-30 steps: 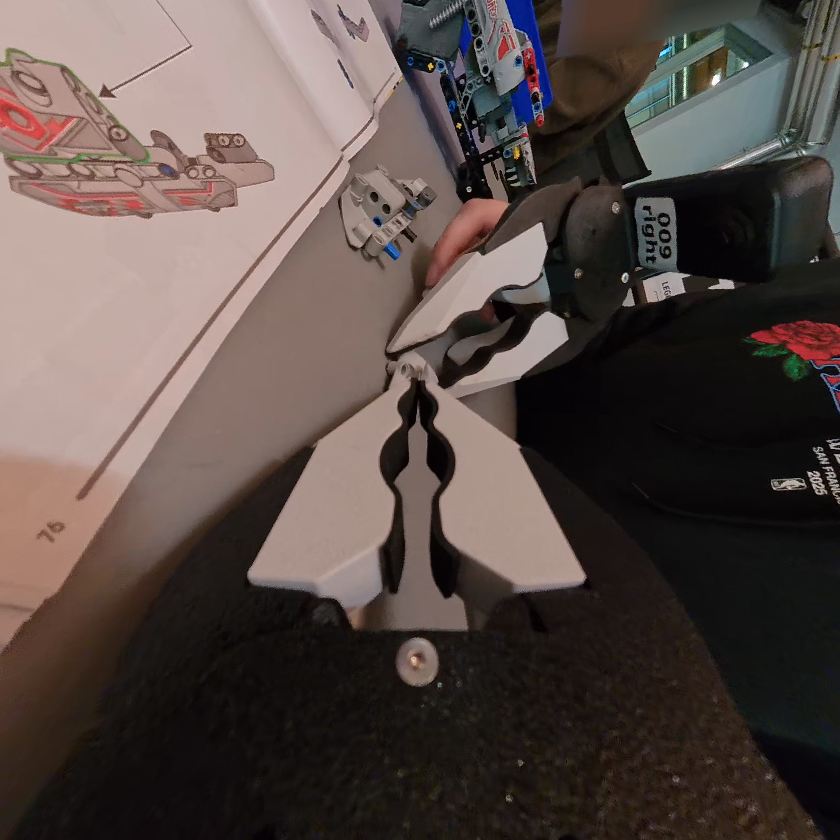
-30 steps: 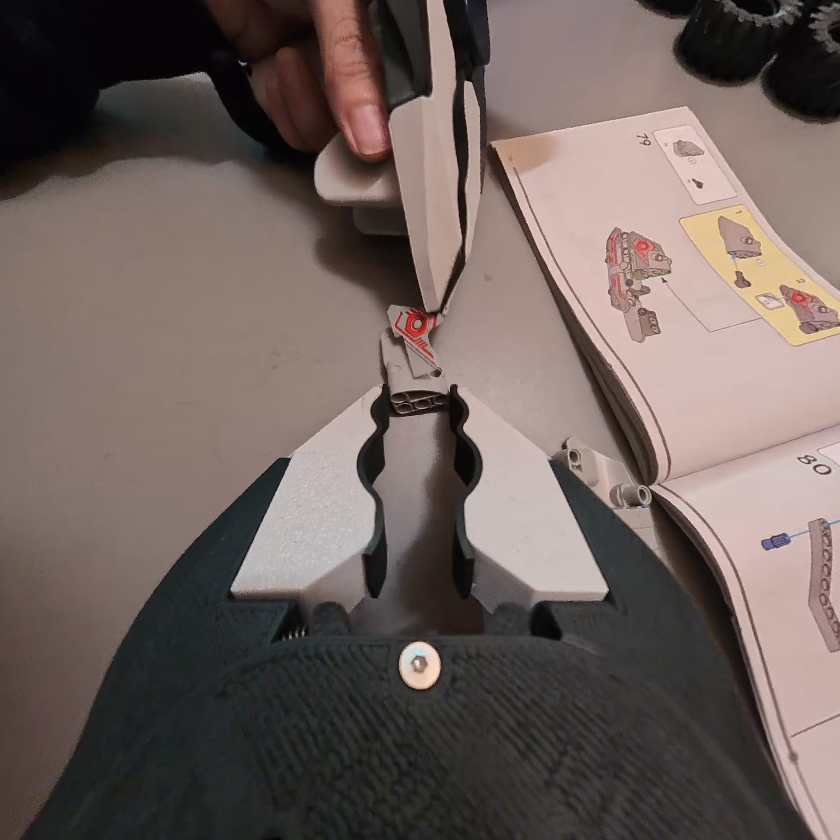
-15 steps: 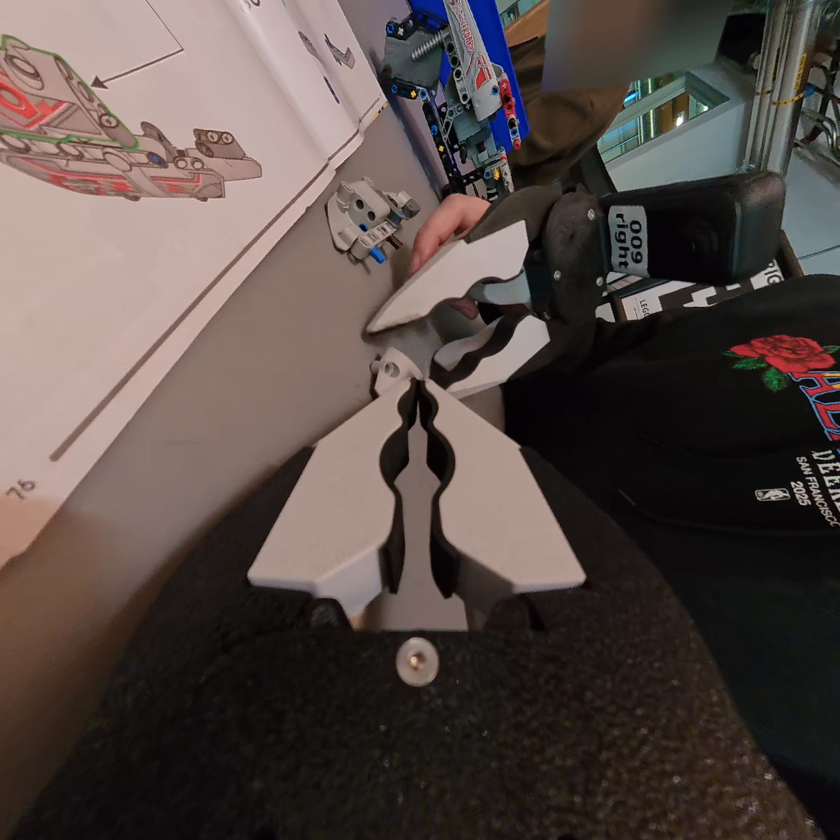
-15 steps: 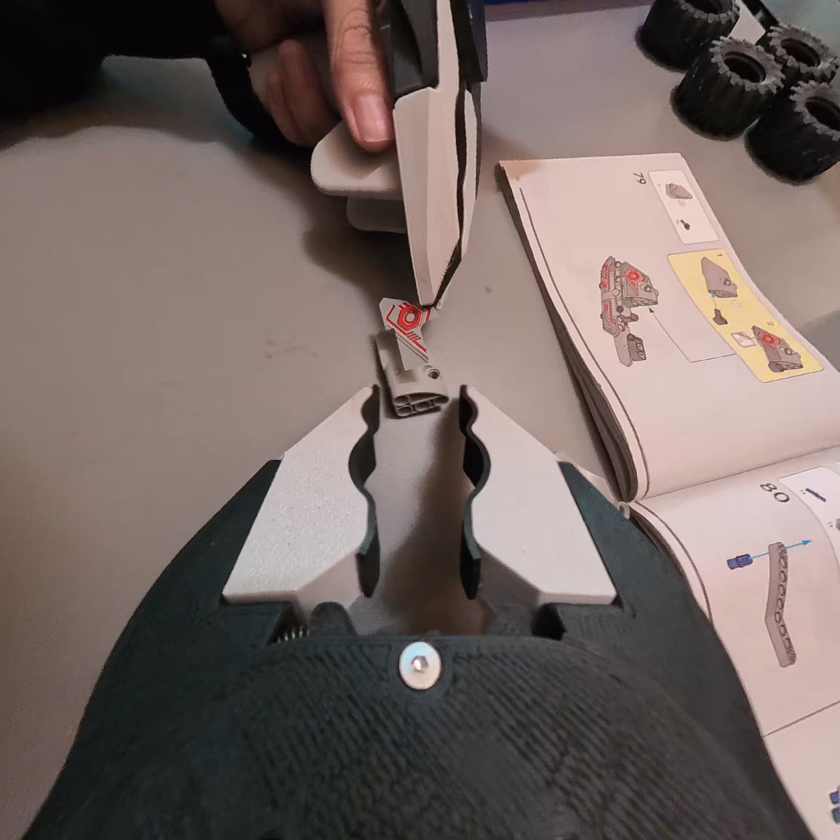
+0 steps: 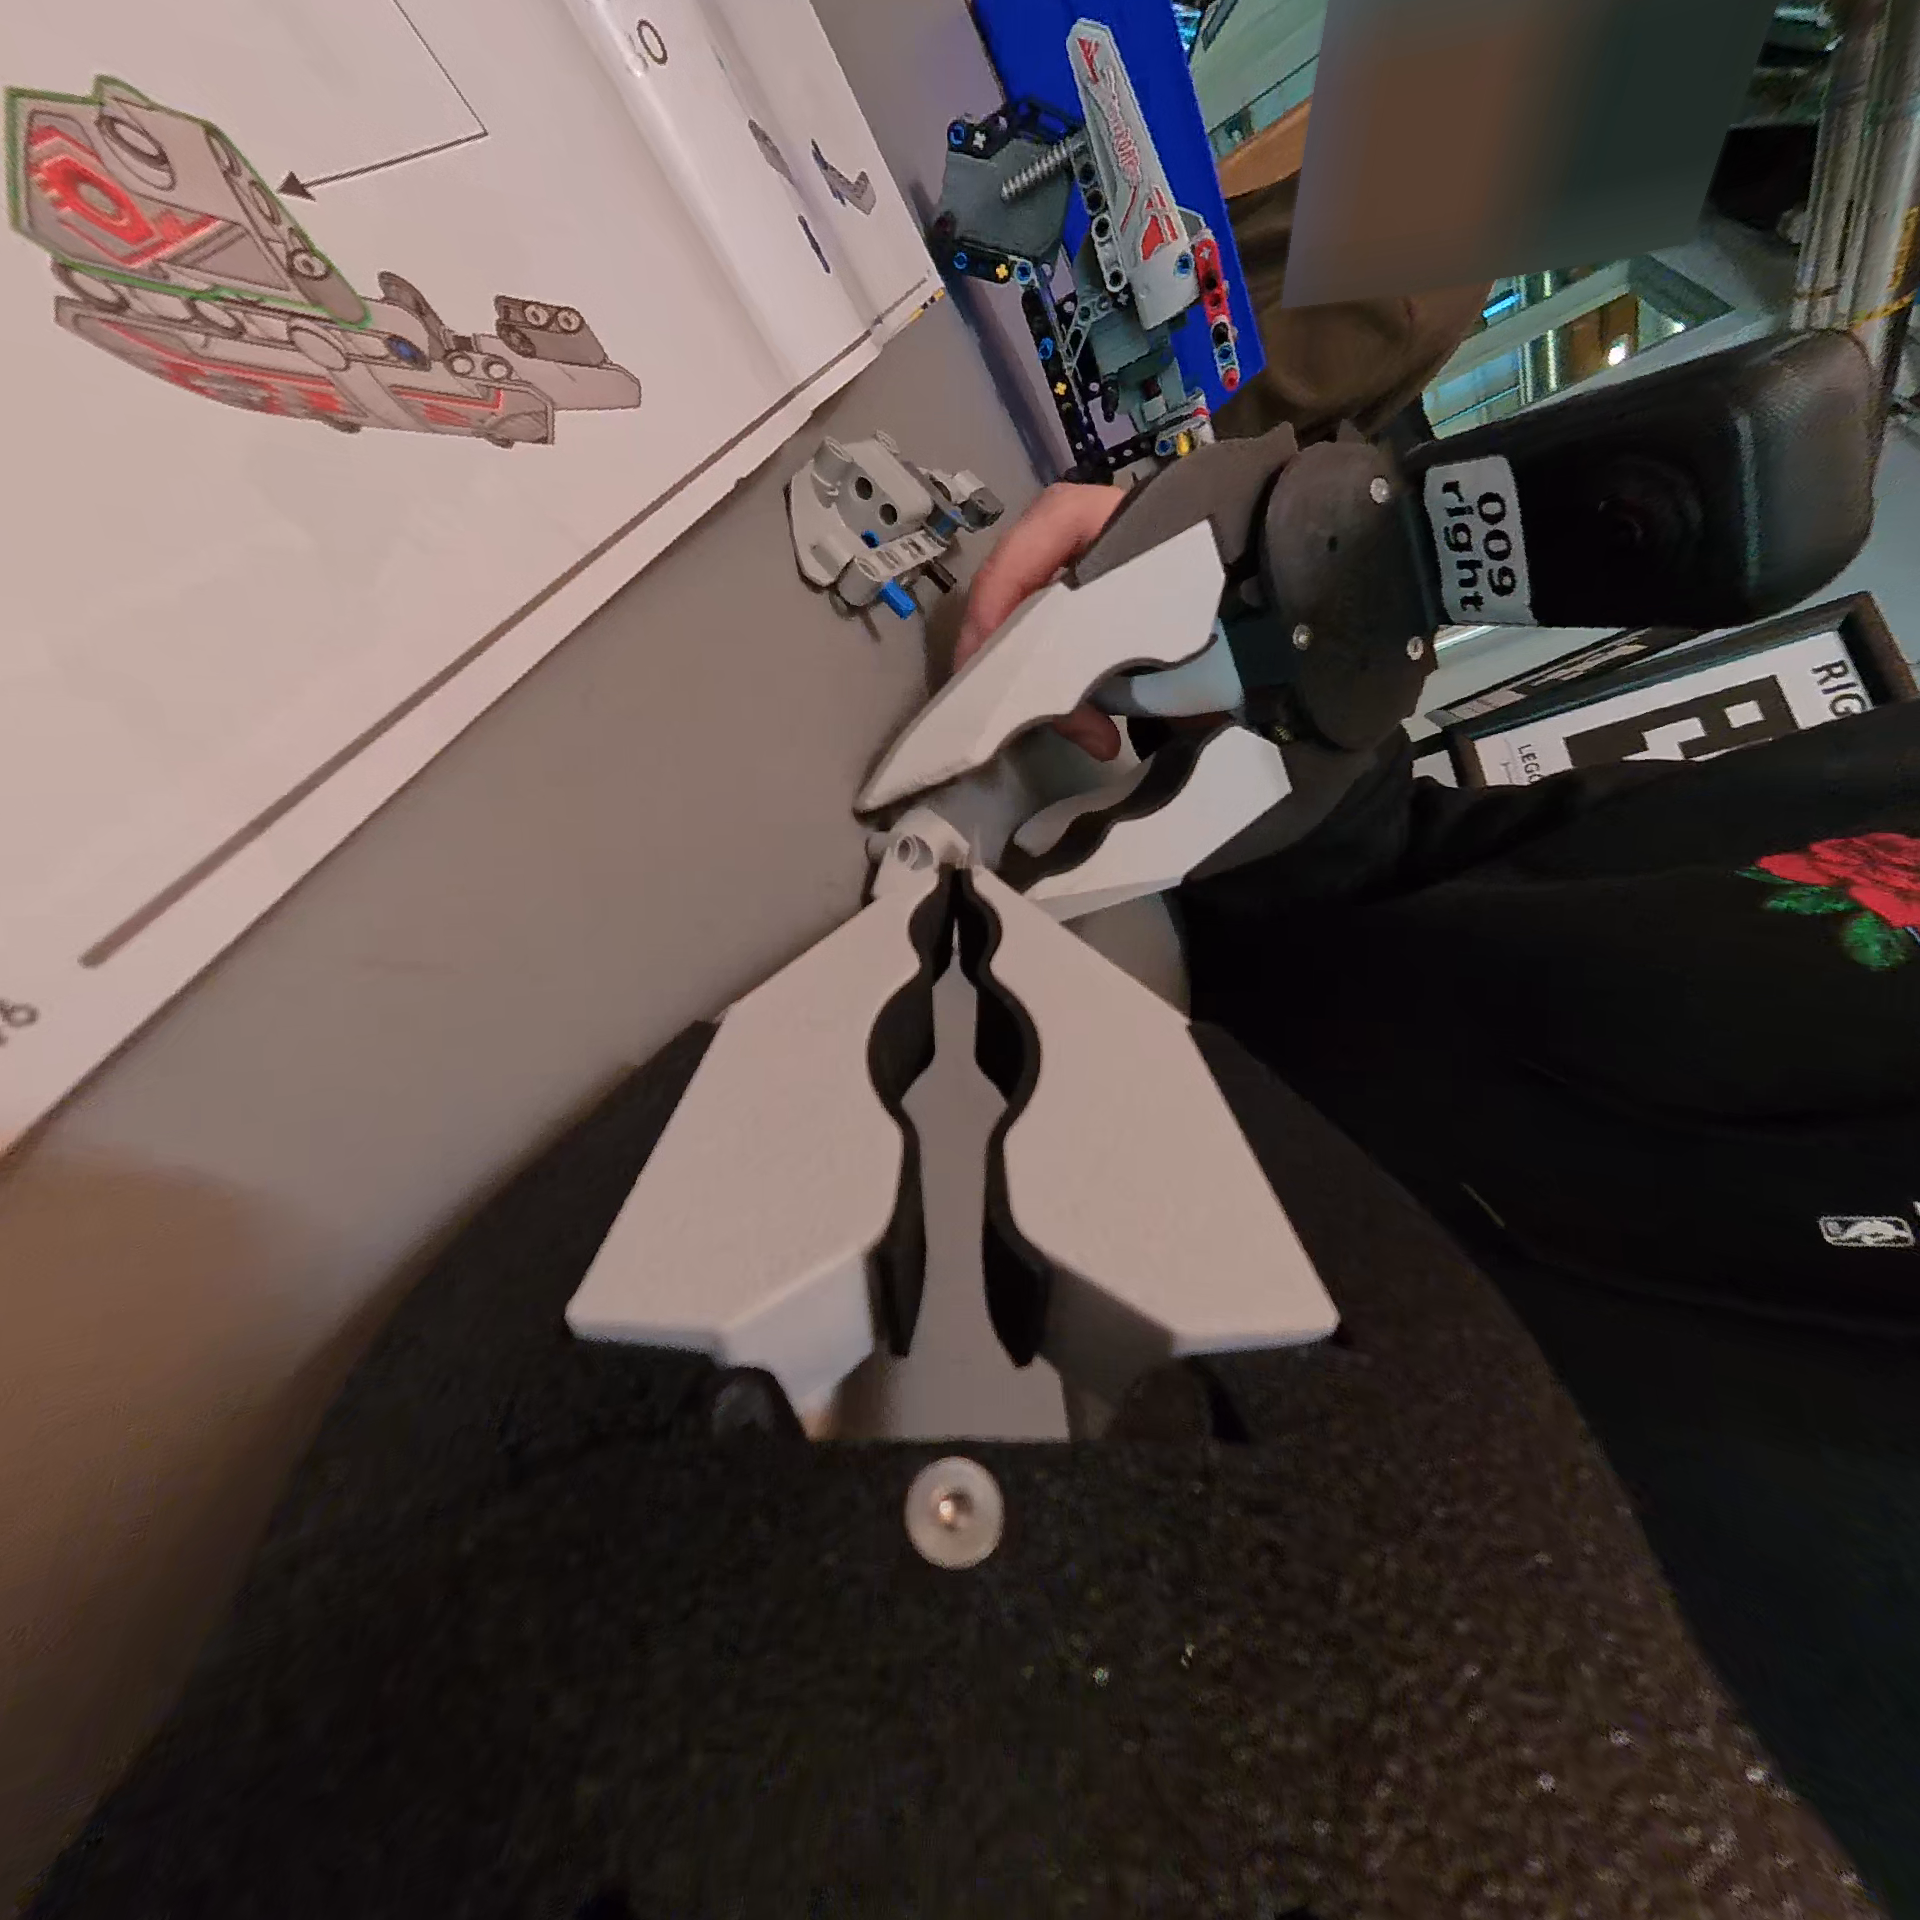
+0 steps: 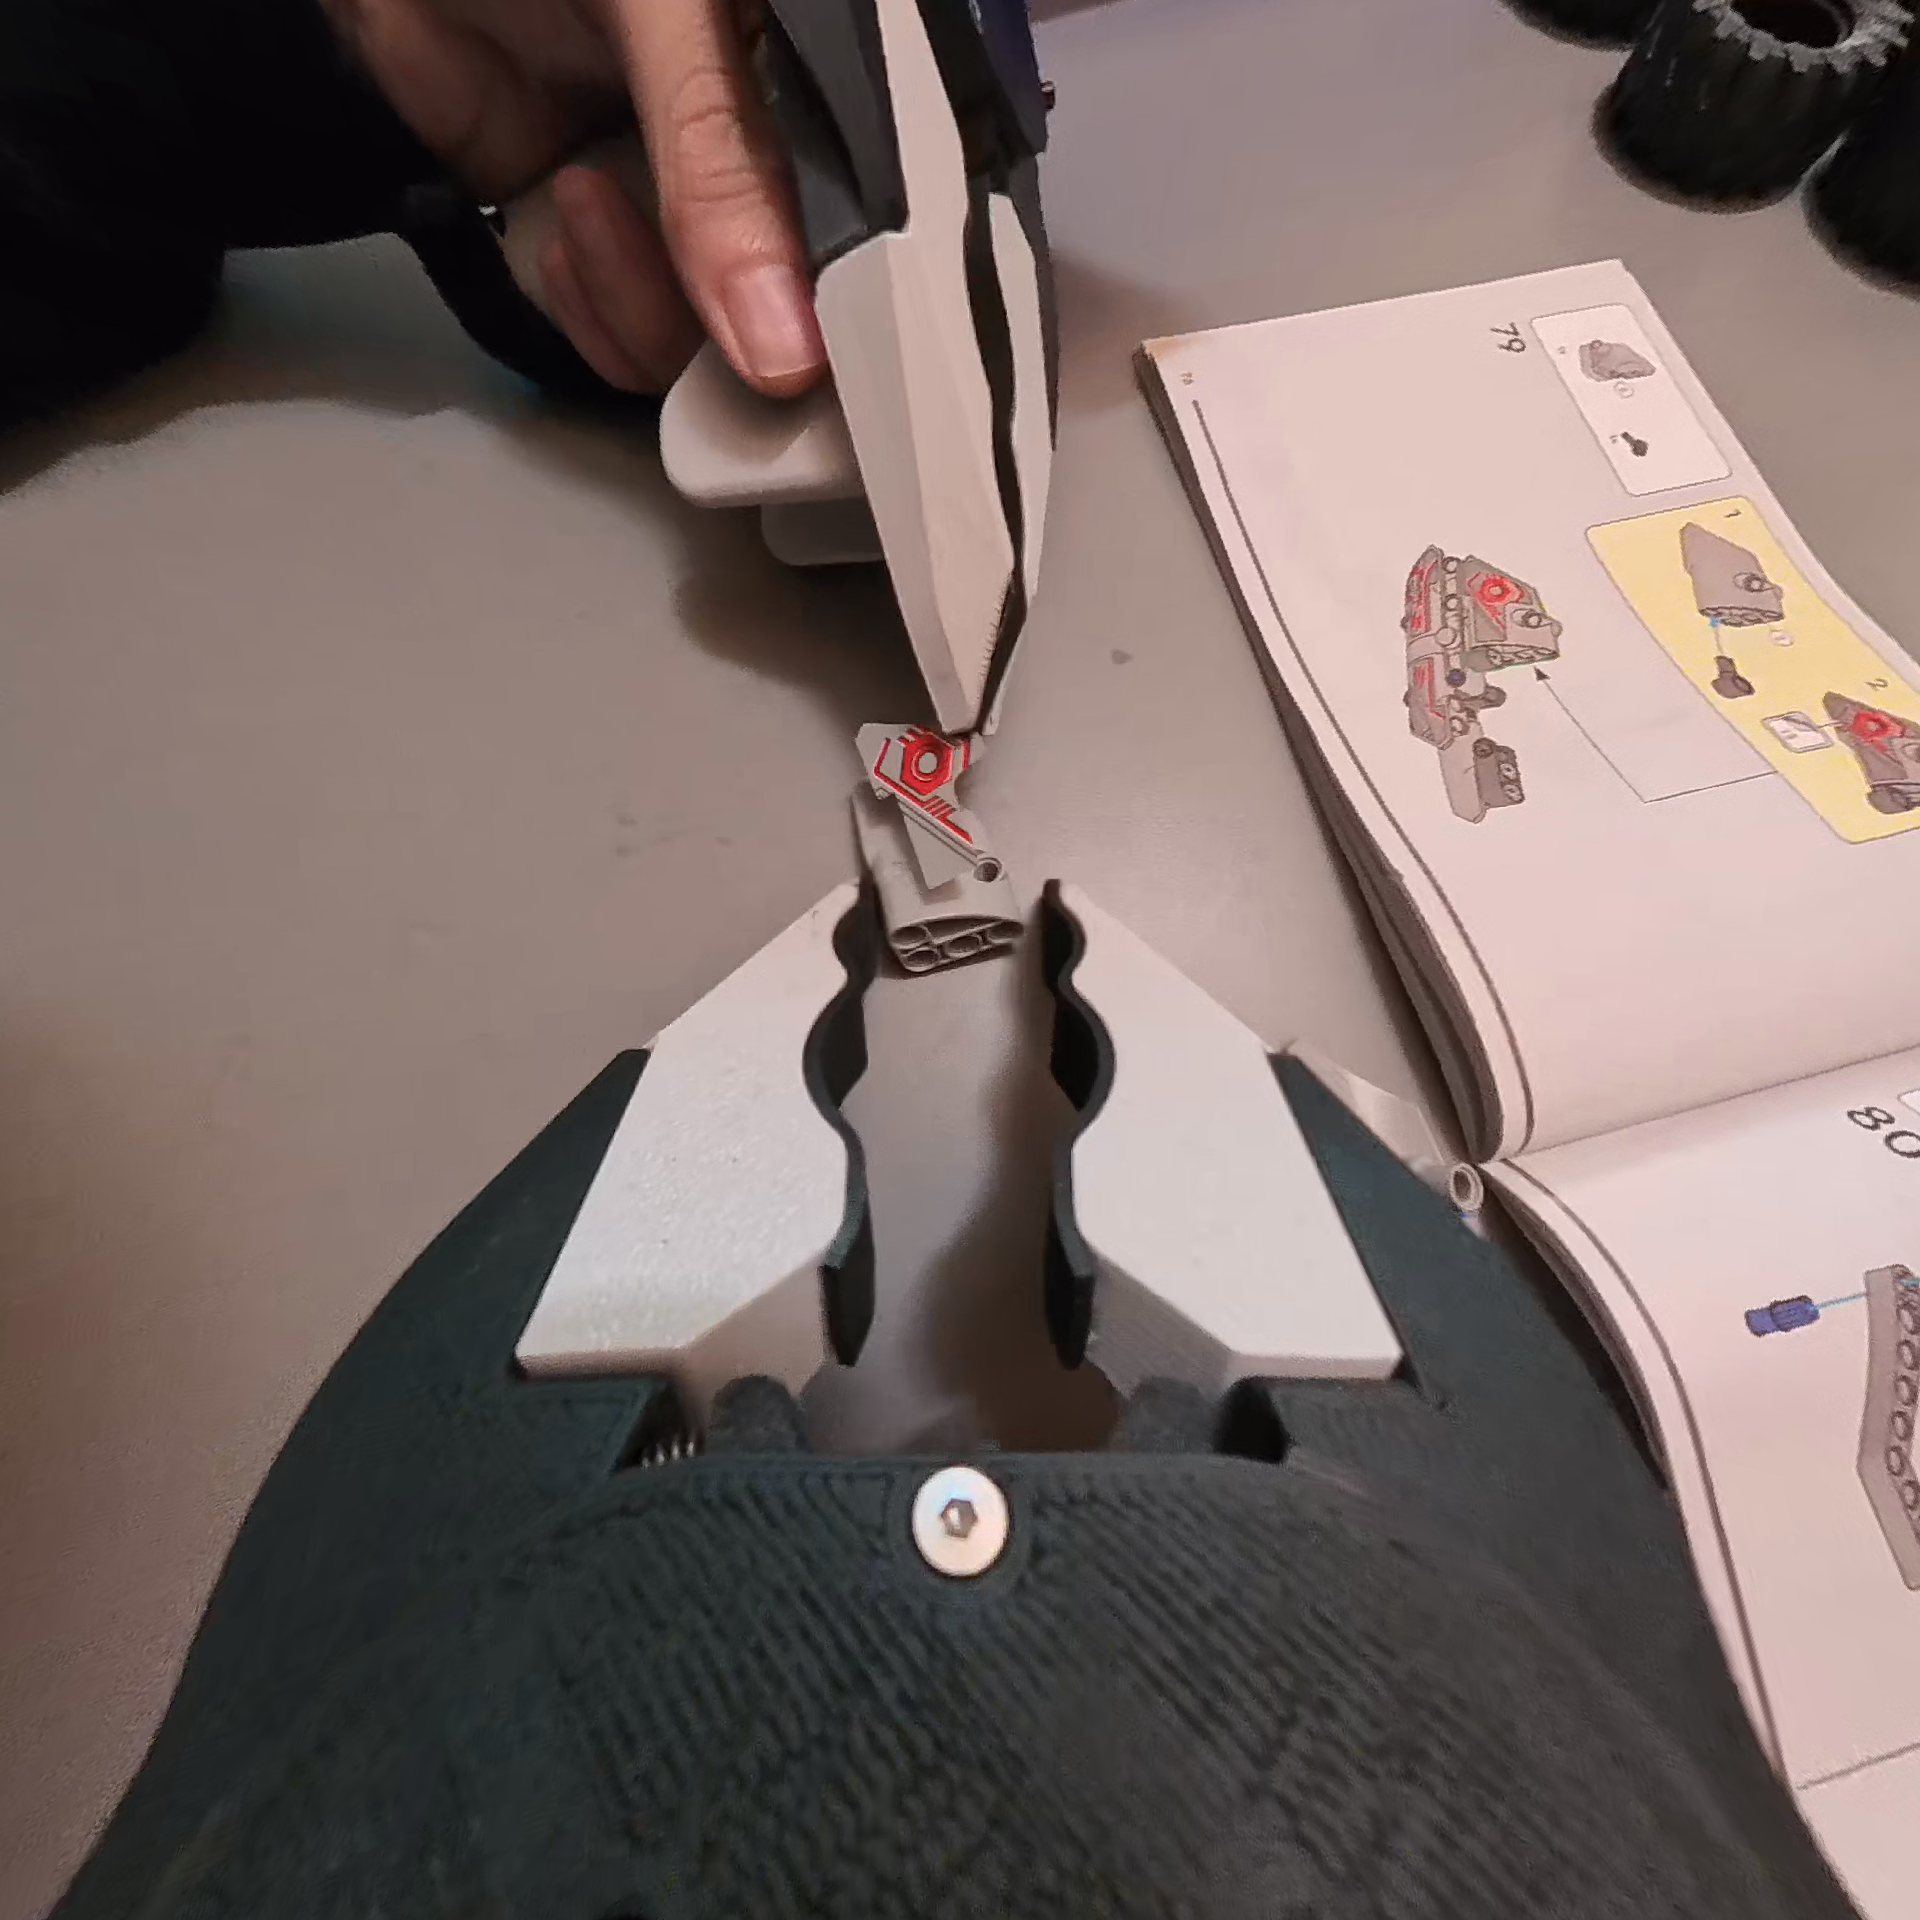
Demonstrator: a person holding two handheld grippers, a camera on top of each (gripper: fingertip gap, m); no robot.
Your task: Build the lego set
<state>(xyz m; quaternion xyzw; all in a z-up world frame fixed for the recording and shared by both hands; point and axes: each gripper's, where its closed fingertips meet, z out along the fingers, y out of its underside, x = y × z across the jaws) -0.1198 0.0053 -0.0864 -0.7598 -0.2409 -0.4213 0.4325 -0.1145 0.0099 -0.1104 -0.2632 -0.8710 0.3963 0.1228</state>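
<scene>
A small grey Lego panel (image 6: 925,821) with a red sticker hangs just above the grey table. My left gripper (image 6: 977,722) comes down from above and is shut on the panel's top corner. In the left wrist view my left gripper (image 5: 956,873) shows nearly closed fingers with the grey panel (image 5: 912,852) at their tips. My right gripper (image 6: 951,902) is open, and the panel's lower end sits between its fingertips without being clamped. It also shows in the left wrist view (image 5: 945,842), facing my left gripper with jaws apart.
An open instruction booklet (image 6: 1455,727) lies to the right, and it also shows in the left wrist view (image 5: 312,468). A small grey sub-assembly (image 5: 883,530) lies by its edge. A partly built model (image 5: 1122,260) stands farther back. Black tyres (image 6: 1766,104) sit at the far right. A person's hand (image 6: 675,208) holds the left gripper.
My right gripper was shut on the panel's lower end and has opened, letting go. My left gripper has kept its pinch on the panel's top corner.
</scene>
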